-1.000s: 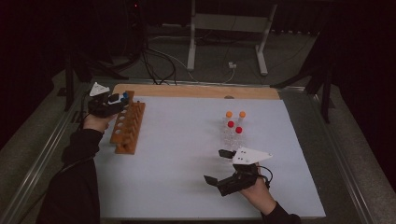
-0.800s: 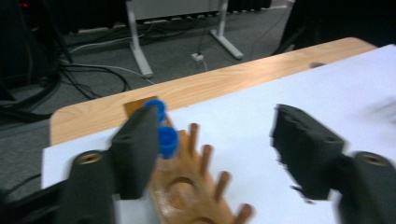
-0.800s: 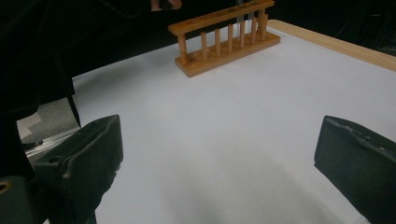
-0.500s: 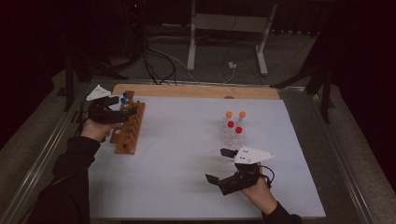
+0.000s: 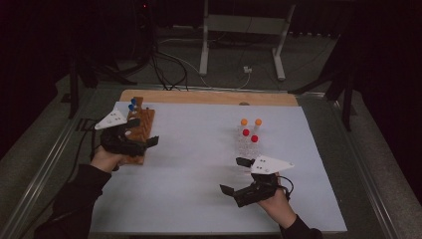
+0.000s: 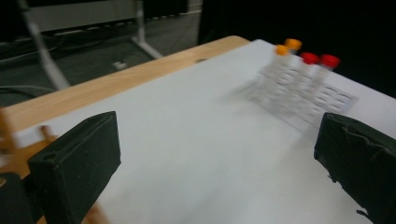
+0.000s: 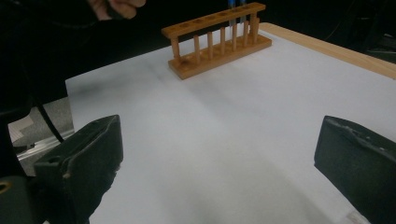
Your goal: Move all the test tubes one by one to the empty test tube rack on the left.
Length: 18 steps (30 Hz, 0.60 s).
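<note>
The left gripper [image 5: 141, 141] hung over the near end of the wooden rack [image 5: 141, 124] at nine o'clock on the white table [image 5: 199, 199], its jaws spread wide with nothing between them. One rack, and two blue-capped tubes [image 5: 132, 104] stood in its far end, at about twelve o'clock from that gripper. Half a second before, the left gripper had sat farther up the rack beside those blue caps; it had since drawn back toward the person and swung to face right. Four loose tubes stood at two o'clock: two orange-capped [image 5: 251, 121], two red-capped [image 5: 250, 135]. Just below them, at six o'clock from the cluster, the right gripper [image 5: 235, 175] hovered gaping and empty, its place unchanged, the rack [image 7: 219, 37] straight ahead of its jaws, well apart.
</note>
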Tool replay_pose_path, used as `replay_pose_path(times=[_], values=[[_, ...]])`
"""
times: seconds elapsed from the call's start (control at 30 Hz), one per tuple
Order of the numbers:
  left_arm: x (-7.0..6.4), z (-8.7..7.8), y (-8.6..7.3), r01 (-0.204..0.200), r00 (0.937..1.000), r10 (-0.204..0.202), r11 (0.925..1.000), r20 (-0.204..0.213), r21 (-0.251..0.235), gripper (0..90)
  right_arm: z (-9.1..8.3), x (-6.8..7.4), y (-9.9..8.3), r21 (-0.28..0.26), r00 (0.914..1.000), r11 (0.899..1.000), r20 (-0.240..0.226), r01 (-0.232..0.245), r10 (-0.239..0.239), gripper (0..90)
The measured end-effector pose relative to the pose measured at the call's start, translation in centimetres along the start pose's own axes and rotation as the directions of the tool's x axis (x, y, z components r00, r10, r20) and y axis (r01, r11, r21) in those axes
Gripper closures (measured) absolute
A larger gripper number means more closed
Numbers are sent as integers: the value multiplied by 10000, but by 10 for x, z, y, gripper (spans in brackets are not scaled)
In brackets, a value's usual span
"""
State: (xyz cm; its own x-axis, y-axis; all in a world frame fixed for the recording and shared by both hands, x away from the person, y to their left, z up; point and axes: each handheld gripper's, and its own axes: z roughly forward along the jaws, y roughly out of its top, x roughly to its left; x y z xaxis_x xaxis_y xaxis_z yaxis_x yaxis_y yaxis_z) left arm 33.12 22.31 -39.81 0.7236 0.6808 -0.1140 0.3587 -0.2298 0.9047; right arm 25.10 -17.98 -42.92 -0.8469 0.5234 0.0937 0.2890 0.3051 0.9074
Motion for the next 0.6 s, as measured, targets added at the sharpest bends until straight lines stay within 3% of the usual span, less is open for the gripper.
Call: replay_pose_path(times=[0.27, 0.43, 0.6], values=[[-32, 2, -17, -416, 9953, 418, 9991, 875, -39, 14, -12, -8, 6, -272, 9992, 9996, 405, 36, -25, 10], [-52, 8, -29, -569, 9872, 557, 9984, 1493, 40, 14, -22, -17, 10, -499, 9966, 9987, 829, 46, -5, 10], [-70, 14, -40, -871, 9798, 852, 9962, 1812, 23, 15, -32, -31, 13, -649, 9891, 9979, 1469, 6, 90, 11]])
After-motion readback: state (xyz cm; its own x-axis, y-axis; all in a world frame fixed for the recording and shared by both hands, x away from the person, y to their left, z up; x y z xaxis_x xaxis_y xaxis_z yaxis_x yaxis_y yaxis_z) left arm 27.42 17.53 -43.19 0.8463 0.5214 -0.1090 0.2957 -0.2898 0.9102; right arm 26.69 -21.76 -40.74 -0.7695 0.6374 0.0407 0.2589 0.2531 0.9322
